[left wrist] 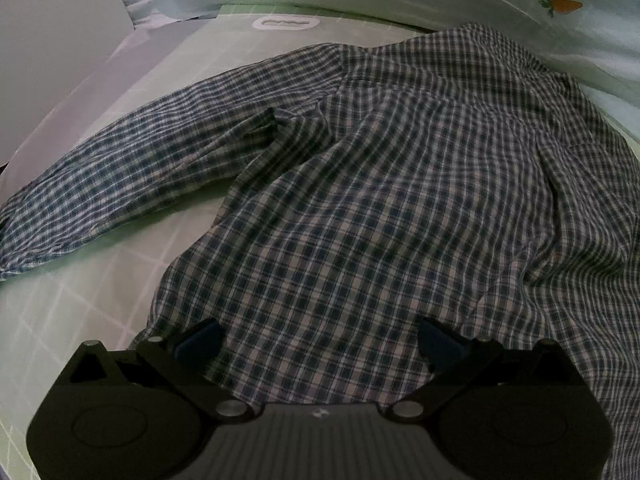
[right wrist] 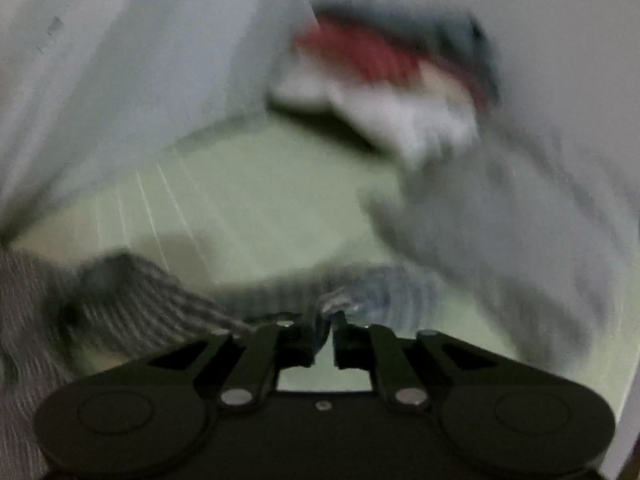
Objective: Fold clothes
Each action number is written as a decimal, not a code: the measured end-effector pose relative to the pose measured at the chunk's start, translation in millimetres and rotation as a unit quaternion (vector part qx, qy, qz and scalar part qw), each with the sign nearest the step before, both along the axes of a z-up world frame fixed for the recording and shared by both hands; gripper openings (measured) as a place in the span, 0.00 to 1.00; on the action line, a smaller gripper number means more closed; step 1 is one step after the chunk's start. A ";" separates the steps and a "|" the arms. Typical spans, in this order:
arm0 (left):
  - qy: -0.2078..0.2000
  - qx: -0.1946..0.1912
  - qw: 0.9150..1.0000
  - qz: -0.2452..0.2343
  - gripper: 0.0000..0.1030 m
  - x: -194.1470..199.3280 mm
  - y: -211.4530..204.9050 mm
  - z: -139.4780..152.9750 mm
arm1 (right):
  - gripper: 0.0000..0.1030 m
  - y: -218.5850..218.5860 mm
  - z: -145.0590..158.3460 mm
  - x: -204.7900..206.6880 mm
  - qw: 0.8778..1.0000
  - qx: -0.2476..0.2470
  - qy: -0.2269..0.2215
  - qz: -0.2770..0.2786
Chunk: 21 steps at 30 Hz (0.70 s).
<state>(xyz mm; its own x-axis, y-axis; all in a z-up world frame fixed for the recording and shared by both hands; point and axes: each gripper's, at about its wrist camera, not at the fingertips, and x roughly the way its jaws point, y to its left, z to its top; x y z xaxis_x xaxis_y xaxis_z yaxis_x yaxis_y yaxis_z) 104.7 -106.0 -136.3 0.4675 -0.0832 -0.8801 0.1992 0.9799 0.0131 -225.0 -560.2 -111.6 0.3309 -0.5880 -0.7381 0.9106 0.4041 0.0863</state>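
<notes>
Checked shirt spread on a green gridded mat, one hand-held gripper released above it, the other nipping its cloth.

Nearest, the left hand-held gripper (left wrist: 320, 340) stands with its jaws wide apart over the hem of the checked shirt (left wrist: 380, 200), pads clear of the cloth. The shirt lies spread across the green mat (left wrist: 80, 304), one sleeve (left wrist: 120, 184) stretched out leftward. In the blurred right wrist view, the right hand-held gripper (right wrist: 326, 320) is nearly closed, with a fold of checked cloth pinched between its tips. Beyond lies a blurred pile of folded clothes (right wrist: 380, 80), red and white.
</notes>
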 end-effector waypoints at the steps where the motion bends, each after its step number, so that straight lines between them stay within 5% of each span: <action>1: 0.001 0.000 1.000 -0.001 1.00 0.7 0.2 0.3 | 0.26 3.2 -4.2 -4.2 1.000 0.013 -0.006 -0.010; 2: 0.001 0.000 1.000 -0.001 1.00 1.4 0.4 0.7 | 0.37 5.8 -5.3 -7.2 1.000 0.016 -0.013 -0.021; 8: 0.005 0.001 1.000 -0.001 1.00 4.2 0.4 2.4 | 0.63 -11.7 -4.3 -19.7 0.989 0.048 -0.100 -0.094; 13: 0.001 0.000 1.000 0.003 1.00 2.5 -0.6 1.9 | 0.67 -32.6 -18.6 -17.6 0.986 0.069 -0.085 -0.129; 15: -0.001 0.000 1.000 0.005 1.00 2.0 -0.5 1.5 | 0.47 -35.7 -24.3 -16.6 0.986 0.082 -0.082 -0.118; 16: -0.001 0.000 1.000 0.005 1.00 1.8 -0.5 1.5 | 0.20 -35.9 -24.6 -14.6 0.989 0.080 -0.079 -0.099; 17: -0.001 0.000 1.000 0.005 1.00 1.6 -0.2 1.6 | 0.10 -35.1 -22.4 -12.5 0.991 0.073 -0.077 -0.080; 21: -0.001 0.000 1.000 0.005 1.00 1.6 0.0 1.9 | 0.10 -23.7 2.0 -13.8 0.996 -0.019 -0.055 -0.067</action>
